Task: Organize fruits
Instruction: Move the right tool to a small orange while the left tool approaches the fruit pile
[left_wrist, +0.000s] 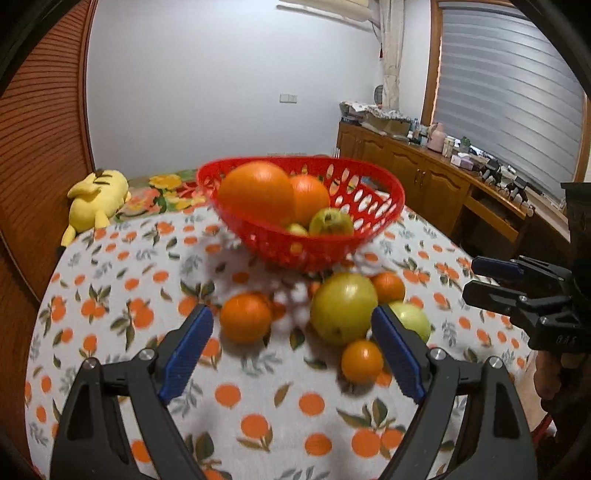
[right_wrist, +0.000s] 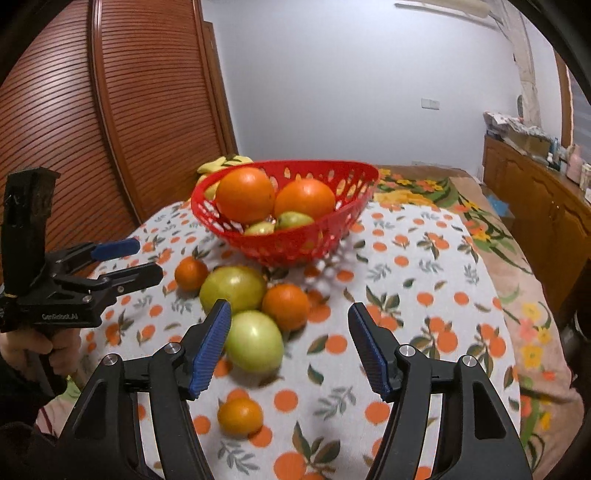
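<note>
Both tools, left tool (left_wrist: 291, 347) and right tool (right_wrist: 288, 345), hang wide and empty; crowding that cluster ahead could nudge the green apple (right_wrist: 254, 341) rolling off the bench (right_wrist: 424, 258).

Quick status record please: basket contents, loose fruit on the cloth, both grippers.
basket: red basket holds two big oranges and at least two green fruits
loose fruit: three small oranges and two green fruits in front of the basket
left gripper: open, empty, above the loose fruit
right gripper: open, empty, beside a green fruit
</note>
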